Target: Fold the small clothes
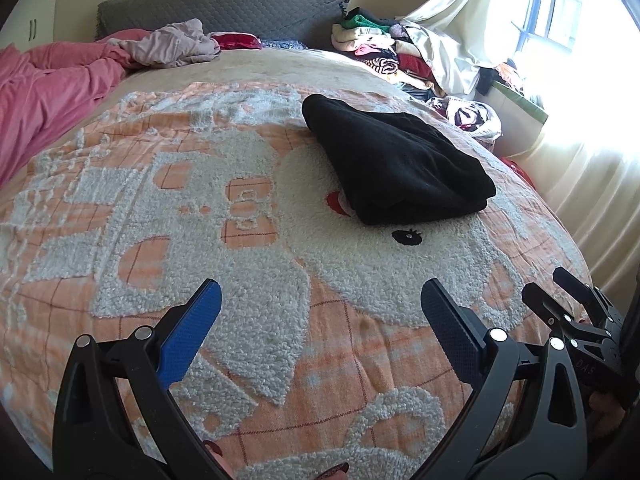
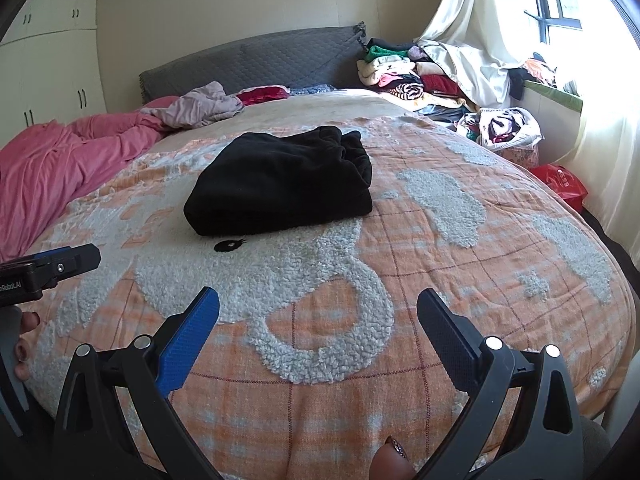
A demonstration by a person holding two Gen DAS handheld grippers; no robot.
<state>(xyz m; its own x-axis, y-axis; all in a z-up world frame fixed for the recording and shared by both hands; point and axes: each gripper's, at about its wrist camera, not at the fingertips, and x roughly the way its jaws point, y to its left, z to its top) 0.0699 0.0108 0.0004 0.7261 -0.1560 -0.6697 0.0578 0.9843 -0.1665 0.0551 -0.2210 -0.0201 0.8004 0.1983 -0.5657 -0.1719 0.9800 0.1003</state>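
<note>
Left wrist view: left gripper (image 1: 320, 312) spread wide, empty; folded black fleece garment (image 1: 394, 164) lies ahead-right on the orange-and-white tufted blanket (image 1: 160, 240), long axis slanting away leftward.
Right wrist view: right gripper (image 2: 318, 320) likewise parted, empty; garment (image 2: 280, 186) ahead-left, seemingly nearer this one.

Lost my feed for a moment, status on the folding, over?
Left gripper open, right gripper open, both empty above the blanket. Black garment lies folded mid-bed, untouched. Nothing in the way.
</note>
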